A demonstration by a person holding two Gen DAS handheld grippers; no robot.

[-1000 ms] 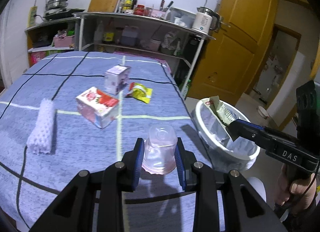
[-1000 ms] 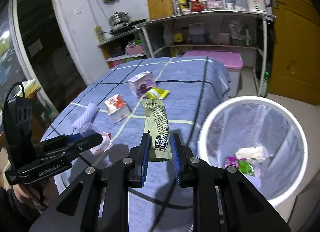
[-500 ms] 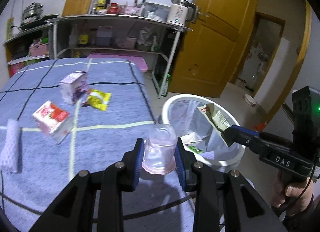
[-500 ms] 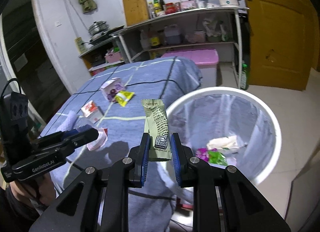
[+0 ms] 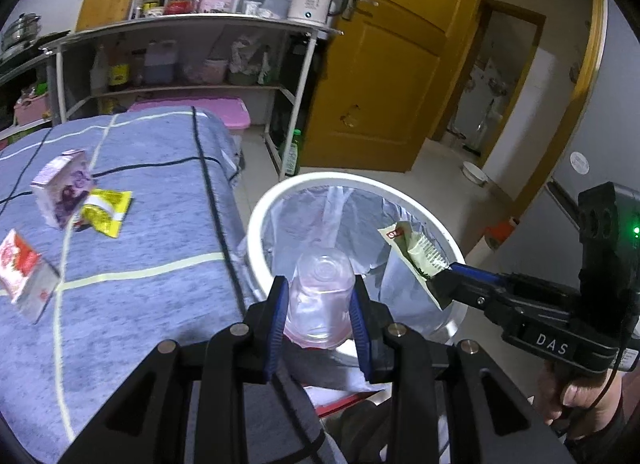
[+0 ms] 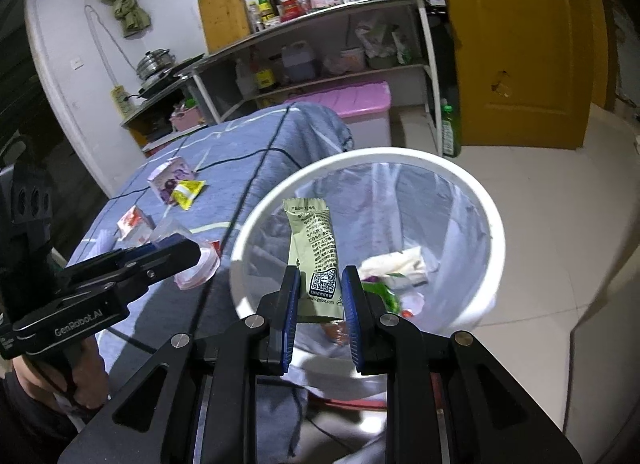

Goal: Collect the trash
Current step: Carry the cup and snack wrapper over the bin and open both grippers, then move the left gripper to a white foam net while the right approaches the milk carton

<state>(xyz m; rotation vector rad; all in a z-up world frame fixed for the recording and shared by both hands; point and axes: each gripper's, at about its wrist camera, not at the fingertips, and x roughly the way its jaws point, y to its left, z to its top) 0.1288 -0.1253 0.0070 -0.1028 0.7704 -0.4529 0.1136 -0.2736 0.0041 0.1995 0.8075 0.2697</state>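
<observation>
A clear soft plastic cup (image 5: 320, 296) is squeezed by the left gripper (image 5: 319, 314), just over the near rim of the round white trash bin (image 5: 276, 199). A green flat snack wrapper (image 6: 316, 248) is pinched by the right gripper (image 6: 320, 304) above the bin's mouth. Both should be let go only when well inside the rim. The blue table edge (image 5: 224, 199) sits close beside; the floor side is open.

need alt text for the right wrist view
The right gripper, jaws shut on a green foil snack wrapper, holds it over a white round trash bin lined with clear plastic. At left, the left gripper holds a clear plastic cup.
</observation>
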